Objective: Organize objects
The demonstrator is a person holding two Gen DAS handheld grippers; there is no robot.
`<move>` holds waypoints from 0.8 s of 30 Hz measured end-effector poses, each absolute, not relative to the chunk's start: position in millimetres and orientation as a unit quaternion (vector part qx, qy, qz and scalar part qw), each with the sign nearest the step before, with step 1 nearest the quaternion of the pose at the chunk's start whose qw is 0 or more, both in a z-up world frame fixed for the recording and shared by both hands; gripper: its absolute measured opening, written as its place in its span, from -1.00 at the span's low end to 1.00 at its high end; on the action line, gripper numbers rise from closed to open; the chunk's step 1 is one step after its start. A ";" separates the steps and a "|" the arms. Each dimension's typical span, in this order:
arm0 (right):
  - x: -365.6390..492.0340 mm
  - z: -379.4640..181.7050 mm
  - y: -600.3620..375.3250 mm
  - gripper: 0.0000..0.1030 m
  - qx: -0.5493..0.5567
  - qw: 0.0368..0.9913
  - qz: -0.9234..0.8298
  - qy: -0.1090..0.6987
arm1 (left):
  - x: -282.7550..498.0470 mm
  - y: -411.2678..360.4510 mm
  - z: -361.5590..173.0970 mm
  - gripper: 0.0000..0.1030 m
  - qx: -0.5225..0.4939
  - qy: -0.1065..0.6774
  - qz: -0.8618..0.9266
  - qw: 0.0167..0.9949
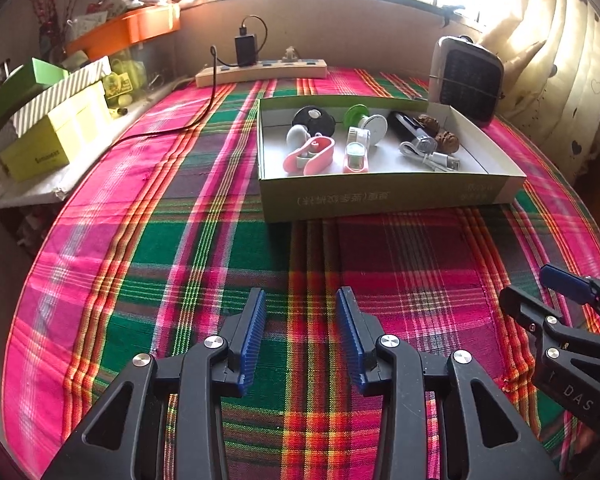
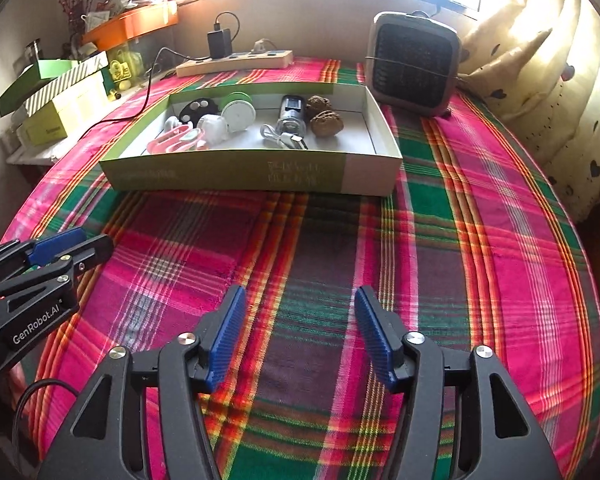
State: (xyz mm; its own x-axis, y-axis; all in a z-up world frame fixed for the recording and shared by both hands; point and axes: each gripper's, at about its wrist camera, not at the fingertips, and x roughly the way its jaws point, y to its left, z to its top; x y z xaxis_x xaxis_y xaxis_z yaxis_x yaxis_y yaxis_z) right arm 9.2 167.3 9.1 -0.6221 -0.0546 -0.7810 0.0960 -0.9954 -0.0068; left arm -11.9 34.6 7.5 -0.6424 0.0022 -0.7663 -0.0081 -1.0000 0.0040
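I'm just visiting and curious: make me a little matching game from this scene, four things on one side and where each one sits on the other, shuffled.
Things:
1. walnuts
2. pink clip
3. power strip
4. heater

Places:
A. on the cloth by the far wall, a black charger plugged into it
B. in the box, at its right end
C. on the cloth outside the box, past its far right corner
D. in the box, near its left end

Pairs: 1-B, 2-D, 3-A, 4-C
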 end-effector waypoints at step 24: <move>10.4 7.7 168.2 0.30 0.435 0.037 -0.900 0.017 | -12.4 35.1 7.4 -0.29 -0.423 0.001 0.906 0.003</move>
State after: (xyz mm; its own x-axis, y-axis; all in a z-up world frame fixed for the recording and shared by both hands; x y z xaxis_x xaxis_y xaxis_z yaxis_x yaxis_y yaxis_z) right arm 10.4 168.2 7.7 -0.6189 -0.0514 -0.7838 0.0814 -0.9967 0.0011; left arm -12.4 35.1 7.4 -0.6416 0.0047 -0.7670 -0.0069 -1.0000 -0.0003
